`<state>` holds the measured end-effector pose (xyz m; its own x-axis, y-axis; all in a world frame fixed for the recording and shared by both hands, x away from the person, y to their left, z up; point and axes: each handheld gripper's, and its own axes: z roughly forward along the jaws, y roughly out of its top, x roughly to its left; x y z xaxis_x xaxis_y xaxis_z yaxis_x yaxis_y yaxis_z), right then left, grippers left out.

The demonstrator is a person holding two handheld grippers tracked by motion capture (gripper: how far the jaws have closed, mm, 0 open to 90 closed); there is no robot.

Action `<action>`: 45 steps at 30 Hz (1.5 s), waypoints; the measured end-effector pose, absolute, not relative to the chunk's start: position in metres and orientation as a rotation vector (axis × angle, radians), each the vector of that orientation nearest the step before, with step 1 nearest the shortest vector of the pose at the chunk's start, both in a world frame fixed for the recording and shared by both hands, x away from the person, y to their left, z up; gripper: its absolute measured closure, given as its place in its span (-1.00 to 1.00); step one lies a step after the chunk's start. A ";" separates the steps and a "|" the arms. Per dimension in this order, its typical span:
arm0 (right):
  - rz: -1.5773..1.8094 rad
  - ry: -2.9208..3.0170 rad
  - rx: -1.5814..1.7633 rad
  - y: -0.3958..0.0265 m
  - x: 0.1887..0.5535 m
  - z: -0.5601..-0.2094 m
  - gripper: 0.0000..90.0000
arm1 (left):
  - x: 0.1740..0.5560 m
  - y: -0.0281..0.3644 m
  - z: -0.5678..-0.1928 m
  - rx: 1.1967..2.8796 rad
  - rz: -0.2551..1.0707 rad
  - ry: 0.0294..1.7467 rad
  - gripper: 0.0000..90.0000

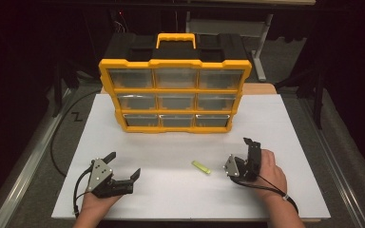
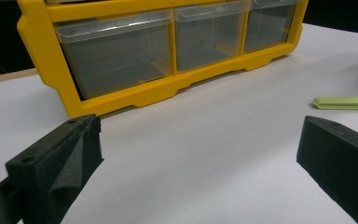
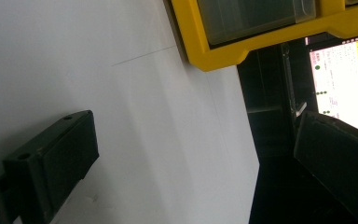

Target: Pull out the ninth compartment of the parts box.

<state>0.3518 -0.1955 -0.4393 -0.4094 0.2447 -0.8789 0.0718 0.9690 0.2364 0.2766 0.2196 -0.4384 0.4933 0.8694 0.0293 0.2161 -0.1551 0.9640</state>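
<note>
High view: a white board (image 1: 275, 190) covers the table, and everything in use sits on it. At its far edge stands the biggest thing, a yellow and black drawer cabinet (image 1: 175, 95), upright, with a yellow carry handle (image 1: 176, 40) on top and three rows of three clear drawers facing the person. All nine drawers look pushed in.

Nearer the person, the left gripper (image 1: 125, 166) rests low on the board at the left, held by a hand that comes in from the bottom edge; its two black jaws are spread wide apart with nothing between them. The right gripper (image 1: 248, 148) is at the right, turned on its side in the other hand, its jaws pointing up the board toward the cabinet. In the right gripper view its jaws also stand far apart, bare, with the cabinet's lower corner (image 3: 214, 58) and a lit screen (image 3: 342, 79) beyond the board's edge.

The smallest thing is a pale green stick (image 1: 201, 167), lying flat on the board between the two grippers, closer to the right one and touching neither. In the left gripper view the green stick (image 2: 342, 102) lies off to the right past the open jaws, well in front of the cabinet's bottom row of drawers (image 2: 116, 58).
</note>
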 end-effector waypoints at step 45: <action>0.067 1.880 0.075 -0.166 0.343 -0.445 -0.08 | 0.277 0.220 -0.437 1.658 0.754 0.924 -0.99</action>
<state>0.3434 -0.1657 -0.4449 -0.3052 0.0861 -0.9484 0.0181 0.9962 0.0846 0.2765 0.2199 -0.4369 0.5043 0.8629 0.0327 0.2055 -0.1567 0.9660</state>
